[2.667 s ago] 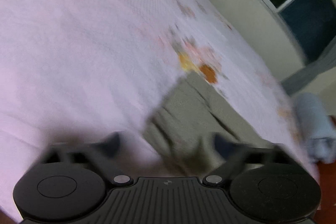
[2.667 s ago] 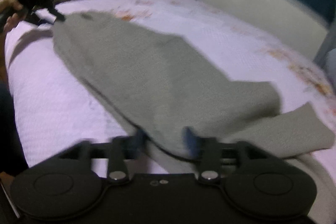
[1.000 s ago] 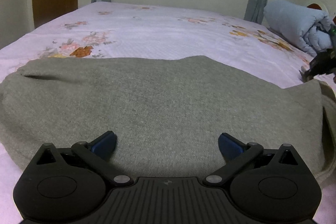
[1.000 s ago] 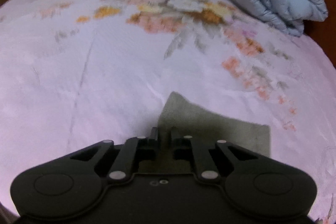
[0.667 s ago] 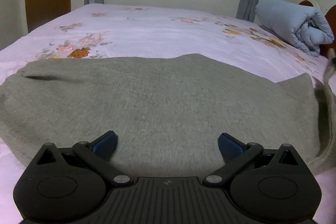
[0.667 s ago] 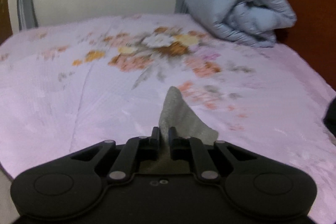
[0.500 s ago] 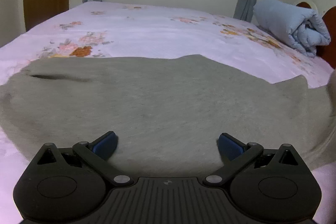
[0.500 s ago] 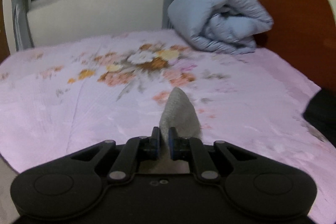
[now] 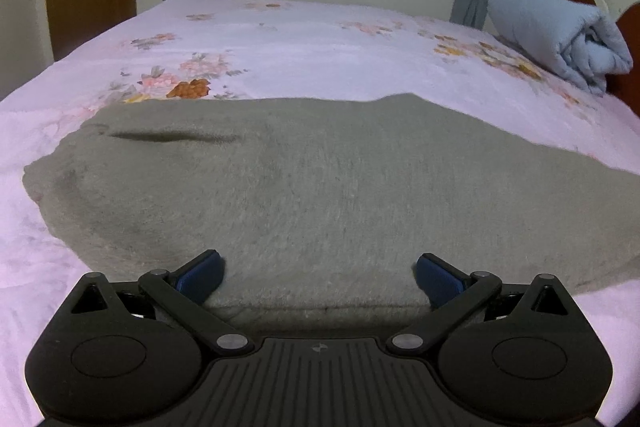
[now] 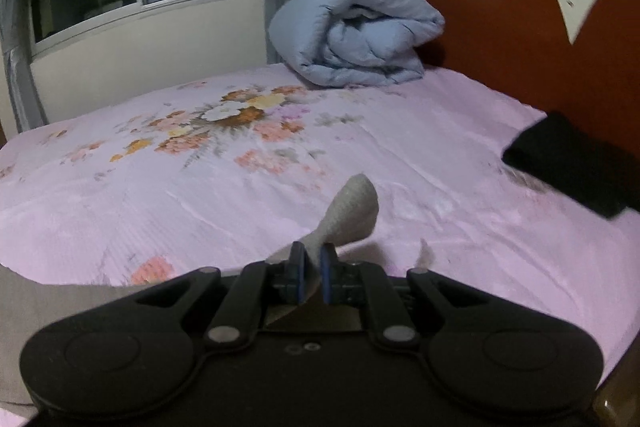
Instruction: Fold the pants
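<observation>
Right wrist view puts the right claw (image 10: 311, 269) clamped tight on a bunched corner of the grey-green fleecy pants (image 10: 352, 211), a small tongue of cloth poking out past its blue pads and lifted clear of the pink floral bedsheet (image 10: 420, 155). More of the garment trails off low at the left of that view. Beyond lie a rolled pale-blue quilt (image 10: 356, 35) against the red-brown headboard (image 10: 504, 15) and a flat black item (image 10: 568, 163) near the bed's edge.

From the left wrist view, the left claw (image 9: 319, 273) stands wide open, holding nothing, its blue pads either side of the near edge of the pants (image 9: 312, 187), which spread broad across the bed with a dark slit, probably a pocket, toward the far left.

I judge the fabric thick, soft and limp: light to lift, but it sags and drags wherever it is unsupported, and the plush nap should grip rather than slip. Best holds look like corners and hems, pinched through all layers, one claw at each end of the edge being folded.
</observation>
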`<state>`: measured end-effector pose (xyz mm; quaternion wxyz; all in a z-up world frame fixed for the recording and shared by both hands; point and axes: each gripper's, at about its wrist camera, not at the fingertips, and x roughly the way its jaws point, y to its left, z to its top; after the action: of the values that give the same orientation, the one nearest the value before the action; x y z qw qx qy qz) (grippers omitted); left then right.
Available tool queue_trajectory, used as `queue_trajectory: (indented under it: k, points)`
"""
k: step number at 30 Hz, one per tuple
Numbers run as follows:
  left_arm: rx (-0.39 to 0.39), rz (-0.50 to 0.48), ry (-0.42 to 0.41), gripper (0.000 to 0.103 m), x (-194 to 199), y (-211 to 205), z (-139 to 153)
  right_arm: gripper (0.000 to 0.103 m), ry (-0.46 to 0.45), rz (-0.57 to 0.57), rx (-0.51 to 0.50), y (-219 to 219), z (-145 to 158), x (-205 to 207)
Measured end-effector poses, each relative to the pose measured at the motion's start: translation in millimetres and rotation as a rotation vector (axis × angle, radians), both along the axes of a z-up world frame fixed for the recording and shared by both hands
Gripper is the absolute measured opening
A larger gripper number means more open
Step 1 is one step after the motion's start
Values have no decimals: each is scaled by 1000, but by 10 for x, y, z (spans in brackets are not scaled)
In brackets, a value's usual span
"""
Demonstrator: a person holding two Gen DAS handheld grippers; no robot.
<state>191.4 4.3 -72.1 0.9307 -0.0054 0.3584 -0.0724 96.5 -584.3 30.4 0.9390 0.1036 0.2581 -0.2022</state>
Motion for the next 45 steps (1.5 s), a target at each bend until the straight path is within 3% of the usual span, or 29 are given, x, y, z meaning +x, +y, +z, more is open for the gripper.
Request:
queue_trajectory:
  k: [7, 10, 16, 18, 19, 29, 32, 33, 36, 45]
  points:
    - [18, -1, 13, 103, 18, -42, -40, 0, -16, -68, 166, -308, -512, -268]
    - [15, -1, 11, 103, 13, -38, -45, 0, -18, -82, 192, -348, -656, -371]
    - [39, 0, 17, 103, 31, -81, -53, 0, -51, -95, 279, -504, -722, -473]
    - [41, 0, 18, 103, 35, -81, -53, 11, -54, -116, 329, -580, -762, -483]
    - [43, 1, 18, 103, 33, -84, -48, 12, -57, -132, 358, -616, -790, -493]
    - [34, 42, -4, 103, -57, 37, 25, 12, -113, -202, 630, -828, -1105, -554]
    - [32, 43, 3, 103, -54, 55, 6, 12, -101, -205, 644, -825, -1119, -486]
    - [31, 43, 9, 103, -45, 56, -4, 5, -101, -209, 634, -817, -1111, -483]
    - [35, 42, 17, 103, -18, 53, -9, 0, -107, -195, 601, -775, -1072, -521]
    - [14, 22, 12, 103, -49, 115, 7, 0, -167, -186, 511, -609, -818, -765]
